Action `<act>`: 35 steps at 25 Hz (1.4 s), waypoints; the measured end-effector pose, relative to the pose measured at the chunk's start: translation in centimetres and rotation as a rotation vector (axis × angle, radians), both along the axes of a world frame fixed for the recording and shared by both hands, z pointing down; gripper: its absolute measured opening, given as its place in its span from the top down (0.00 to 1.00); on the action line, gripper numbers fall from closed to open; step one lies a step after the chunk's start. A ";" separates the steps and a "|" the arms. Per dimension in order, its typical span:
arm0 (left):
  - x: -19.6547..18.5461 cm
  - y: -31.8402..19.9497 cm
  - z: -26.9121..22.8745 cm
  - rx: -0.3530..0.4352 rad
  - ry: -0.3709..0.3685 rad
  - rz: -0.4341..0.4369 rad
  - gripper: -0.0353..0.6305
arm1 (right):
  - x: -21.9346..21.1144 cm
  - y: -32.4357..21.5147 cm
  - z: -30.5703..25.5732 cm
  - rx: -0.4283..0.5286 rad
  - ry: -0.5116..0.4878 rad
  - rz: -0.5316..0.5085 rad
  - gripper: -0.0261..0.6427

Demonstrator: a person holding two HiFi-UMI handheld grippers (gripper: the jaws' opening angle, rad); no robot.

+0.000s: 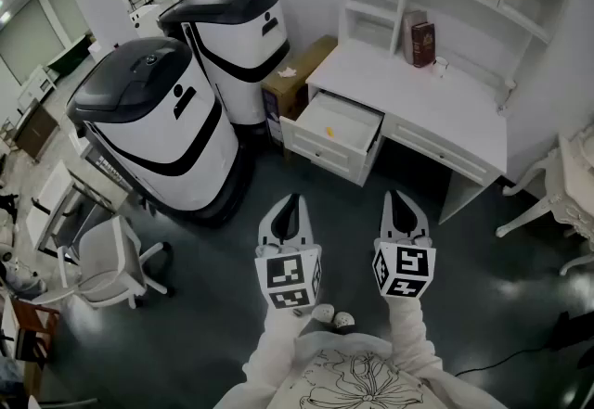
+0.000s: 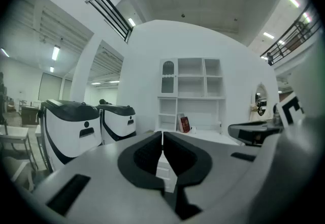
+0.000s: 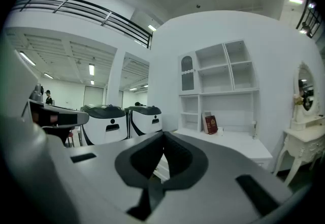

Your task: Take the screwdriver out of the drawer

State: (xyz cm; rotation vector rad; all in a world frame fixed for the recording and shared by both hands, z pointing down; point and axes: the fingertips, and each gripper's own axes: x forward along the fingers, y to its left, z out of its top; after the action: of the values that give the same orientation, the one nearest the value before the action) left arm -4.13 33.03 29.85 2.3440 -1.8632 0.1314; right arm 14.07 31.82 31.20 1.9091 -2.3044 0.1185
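The small yellow object (image 1: 329,131), presumably the screwdriver, is lying in the open drawer (image 1: 323,154) of the white desk (image 1: 445,103), while the left gripper (image 1: 290,203) and right gripper (image 1: 401,199) are hovering well short of it, both with jaws pressed together and empty, apparently awaiting the approach.

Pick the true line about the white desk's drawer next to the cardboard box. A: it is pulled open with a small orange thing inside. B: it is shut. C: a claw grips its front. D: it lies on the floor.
A: the drawer stands pulled out from the white desk, and a small orange thing lies on its bottom.
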 end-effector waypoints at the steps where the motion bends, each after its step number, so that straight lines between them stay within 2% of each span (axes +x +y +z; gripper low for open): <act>1: -0.1 -0.2 0.0 0.002 0.000 0.001 0.93 | -0.2 -0.1 0.0 0.000 0.001 0.000 0.96; 10: -1.2 -1.4 0.4 0.003 0.004 0.013 0.93 | -1.6 -1.3 0.7 -0.004 -0.001 0.006 0.96; 22: -1.8 -2.4 2.6 -0.033 -0.001 0.042 0.93 | -2.6 -1.9 3.1 -0.049 -0.061 0.019 0.96; 29: -2.5 -4.9 3.6 -0.052 -0.003 0.027 0.93 | -3.5 -4.9 4.1 -0.069 -0.075 -0.003 0.96; 35: -2.0 -9.9 4.3 -0.060 -0.001 -0.002 0.93 | -3.4 -10.4 5.0 -0.083 -0.071 -0.046 0.96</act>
State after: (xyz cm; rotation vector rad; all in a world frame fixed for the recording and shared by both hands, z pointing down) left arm -6.15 23.15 34.18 2.3023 -1.8356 0.1856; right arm 10.66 21.42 36.22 1.8399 -2.3469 0.2758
